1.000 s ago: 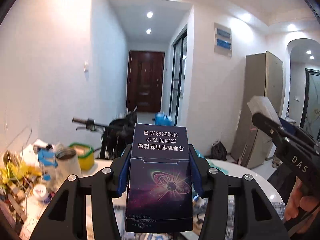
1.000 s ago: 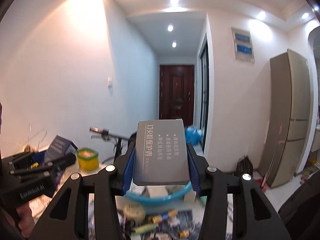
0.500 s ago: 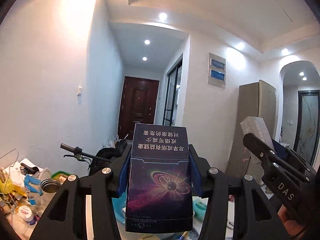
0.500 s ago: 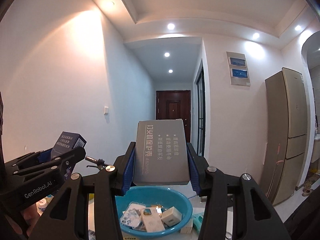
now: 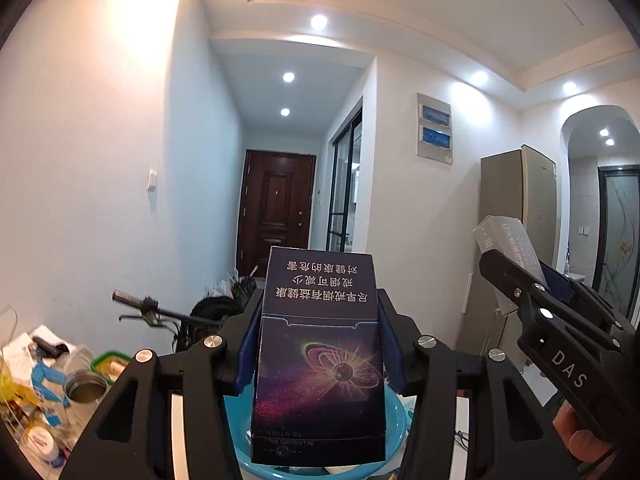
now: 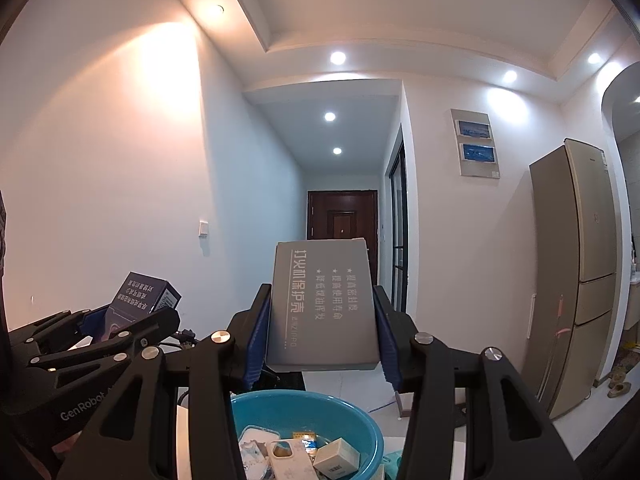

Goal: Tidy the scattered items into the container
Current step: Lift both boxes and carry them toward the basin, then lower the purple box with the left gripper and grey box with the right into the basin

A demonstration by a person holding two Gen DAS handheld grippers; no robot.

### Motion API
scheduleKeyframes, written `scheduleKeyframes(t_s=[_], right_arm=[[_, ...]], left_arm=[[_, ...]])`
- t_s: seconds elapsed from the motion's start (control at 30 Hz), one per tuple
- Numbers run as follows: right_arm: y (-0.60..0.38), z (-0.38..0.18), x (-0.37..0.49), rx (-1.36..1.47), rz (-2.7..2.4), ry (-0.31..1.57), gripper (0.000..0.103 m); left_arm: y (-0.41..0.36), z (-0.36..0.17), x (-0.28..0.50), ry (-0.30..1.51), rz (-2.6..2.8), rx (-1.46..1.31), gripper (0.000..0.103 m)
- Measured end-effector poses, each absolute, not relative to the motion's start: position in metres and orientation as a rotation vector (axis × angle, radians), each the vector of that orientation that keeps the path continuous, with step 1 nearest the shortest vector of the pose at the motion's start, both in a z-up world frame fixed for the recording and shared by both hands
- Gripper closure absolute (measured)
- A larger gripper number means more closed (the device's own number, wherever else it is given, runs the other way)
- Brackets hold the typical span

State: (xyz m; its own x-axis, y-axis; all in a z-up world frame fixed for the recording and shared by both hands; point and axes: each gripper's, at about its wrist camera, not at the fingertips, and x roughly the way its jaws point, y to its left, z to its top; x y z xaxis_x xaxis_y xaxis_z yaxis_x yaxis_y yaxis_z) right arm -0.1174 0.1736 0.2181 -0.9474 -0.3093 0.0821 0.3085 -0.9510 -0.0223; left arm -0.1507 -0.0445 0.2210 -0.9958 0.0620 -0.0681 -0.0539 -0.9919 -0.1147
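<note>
Black gripper (image 5: 318, 344), blue pads (image 5: 245, 354)

A white table (image 5: 466, 412) is carrying a blue basin (image 6: 366, 432) at about six o'clock in both views, while clutter is sitting at eight o'clock in the left view: an open jar (image 5: 85, 388), a green-rimmed tub (image 5: 105, 361) and white bottles (image 5: 40, 440).

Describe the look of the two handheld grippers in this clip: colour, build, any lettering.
Both are matte black plastic linkage frames with round silver bolt heads at the joints and ribbed blue pads lining the fingers. The left gripper carries white "GenRobot" lettering on its side, read in the right wrist view. The right gripper shows white "DAS" lettering on its body, read in the left wrist view. No cables or sleeves are visible.
</note>
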Motion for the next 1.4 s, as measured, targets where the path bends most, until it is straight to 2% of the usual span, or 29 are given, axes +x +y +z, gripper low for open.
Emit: scheduleKeyframes(t_s=[0.47,0.63,1.0,1.4], right_arm=[[0.162,0.190,-0.150,0.047,-2.815,0.037,0.057],[0.162,0.179,-0.167,0.131,-2.823,0.037,0.057],[0.154,0.155,-0.210,0.308,-2.817,0.080,0.057],[0.150,0.115,-0.259,0.581,-2.726,0.072,0.057]], left_arm=[[-0.052,0.203,-0.191,-0.212,3.098,-0.248,0.049],[-0.059,0.184,-0.229,-0.255,3.093,-0.398,0.049],[-0.055,0.150,-0.280,-0.208,3.087,-0.620,0.049],[-0.068,0.097,-0.333,-0.305,3.023,-0.914,0.049]])
